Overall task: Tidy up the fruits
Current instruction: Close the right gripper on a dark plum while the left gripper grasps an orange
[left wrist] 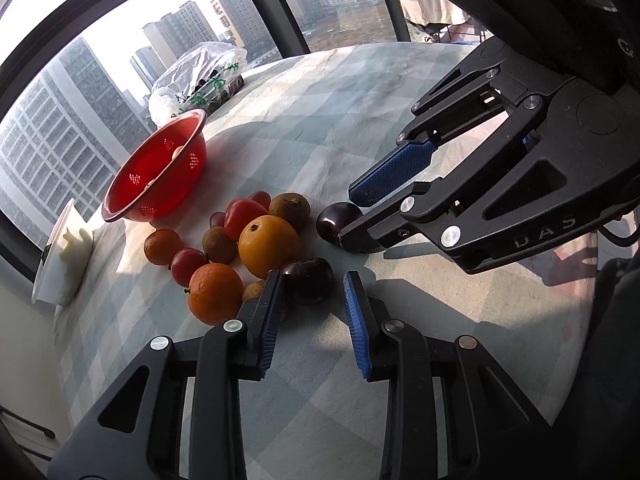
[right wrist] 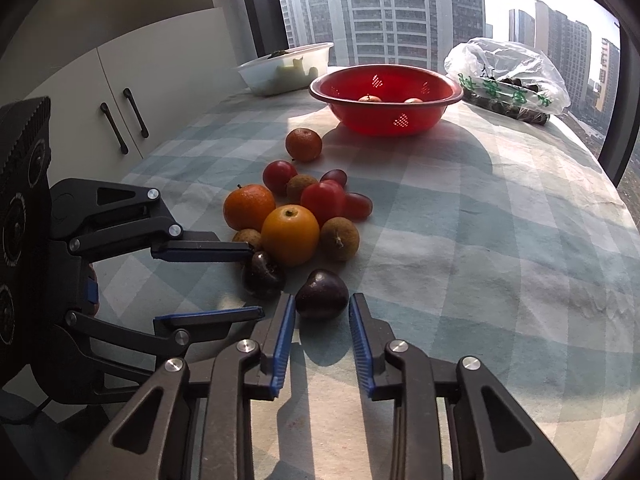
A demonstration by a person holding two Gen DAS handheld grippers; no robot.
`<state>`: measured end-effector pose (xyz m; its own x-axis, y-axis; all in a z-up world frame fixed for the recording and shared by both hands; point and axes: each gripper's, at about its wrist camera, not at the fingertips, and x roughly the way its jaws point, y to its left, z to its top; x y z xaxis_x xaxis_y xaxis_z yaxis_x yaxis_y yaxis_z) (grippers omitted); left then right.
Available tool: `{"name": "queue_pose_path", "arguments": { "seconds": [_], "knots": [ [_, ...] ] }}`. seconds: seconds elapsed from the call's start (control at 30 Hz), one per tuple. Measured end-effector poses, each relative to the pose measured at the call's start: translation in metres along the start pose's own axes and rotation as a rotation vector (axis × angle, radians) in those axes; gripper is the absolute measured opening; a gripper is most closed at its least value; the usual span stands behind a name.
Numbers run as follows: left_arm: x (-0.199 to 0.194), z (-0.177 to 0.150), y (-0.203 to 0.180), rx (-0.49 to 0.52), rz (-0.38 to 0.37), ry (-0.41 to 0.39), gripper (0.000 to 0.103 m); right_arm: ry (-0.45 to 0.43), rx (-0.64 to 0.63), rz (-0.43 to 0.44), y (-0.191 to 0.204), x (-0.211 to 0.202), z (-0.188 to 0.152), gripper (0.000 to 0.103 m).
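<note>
A heap of fruits (right wrist: 298, 216) lay at the middle of the right wrist view on a tabletop (right wrist: 480, 240) covered in a wrinkled, pale checked cloth. The heap held smooth round oranges, glossy red plum-like fruits and rough brown ones. Two dark purple fruits, shiny and slightly pointed, sat at the near edge of it.

The right gripper (right wrist: 322, 312) had its jaws parted wide, and their ribbed blue pads flanked one dark purple fruit (right wrist: 322, 293) without clearly touching it. The left gripper (left wrist: 314, 294) was likewise spread, with the other dark fruit (left wrist: 308, 286) just ahead of the gap and close against its left pad; I could not tell whether they touched. Neither held anything.

A red plastic colander bowl (right wrist: 386, 100) with perforated patches stood beyond the heap at the upper centre of the right wrist view, with two pale fruits inside. A white rectangular tub (right wrist: 286, 68) sat to its left and a crinkled clear plastic bag (right wrist: 508, 76) to its right, both near the far rim by the window. The cloth lay bare across the right half of that view, out to the curved edge.
</note>
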<state>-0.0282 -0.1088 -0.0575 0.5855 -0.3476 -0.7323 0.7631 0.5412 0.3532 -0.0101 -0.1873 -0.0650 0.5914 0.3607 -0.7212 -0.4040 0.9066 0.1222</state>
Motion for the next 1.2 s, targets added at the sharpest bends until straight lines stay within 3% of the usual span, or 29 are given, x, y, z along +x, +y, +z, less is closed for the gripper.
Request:
{"name": "queue_pose_path", "arguments": {
  "seconds": [0.33, 0.5, 0.7, 0.73, 0.77, 0.8, 0.87, 0.97, 1.03, 1.2],
  "knots": [
    [0.002, 0.004, -0.006, -0.022, 0.056, 0.039, 0.029, 0.001, 0.001, -0.001, -0.001, -0.001, 0.000, 0.030],
    [-0.018, 0.003, -0.008, -0.033, 0.003, 0.004, 0.029, -0.003, 0.004, 0.004, -0.003, -0.002, 0.002, 0.030],
    [-0.042, -0.003, 0.031, -0.089, -0.010, -0.036, 0.030, -0.003, 0.006, 0.023, -0.004, -0.001, 0.003, 0.029],
    [-0.040, -0.004, 0.040, -0.077, -0.008, -0.024, 0.031, -0.003, 0.006, 0.026, -0.005, -0.001, 0.003, 0.029],
    [-0.038, -0.006, 0.048, -0.056, -0.010, -0.020, 0.039, -0.002, 0.007, 0.030, -0.005, 0.000, 0.003, 0.029],
    [-0.036, -0.009, 0.057, -0.032, -0.029, -0.025, 0.058, -0.002, 0.008, 0.034, -0.006, 0.000, 0.004, 0.029],
    [-0.032, -0.014, 0.070, 0.005, -0.064, -0.033, 0.070, -0.005, 0.009, 0.042, -0.006, 0.000, 0.004, 0.029],
    [-0.021, -0.017, 0.084, 0.047, -0.107, -0.010, 0.070, 0.003, 0.013, 0.058, -0.009, 0.001, 0.002, 0.030],
    [-0.014, -0.018, 0.092, 0.058, -0.176, -0.009, 0.070, 0.006, 0.021, 0.068, -0.011, 0.002, 0.003, 0.030],
    [0.001, -0.018, 0.109, 0.031, -0.294, -0.010, 0.061, 0.007, 0.016, 0.077, -0.011, 0.003, 0.005, 0.030]
  ]
}}
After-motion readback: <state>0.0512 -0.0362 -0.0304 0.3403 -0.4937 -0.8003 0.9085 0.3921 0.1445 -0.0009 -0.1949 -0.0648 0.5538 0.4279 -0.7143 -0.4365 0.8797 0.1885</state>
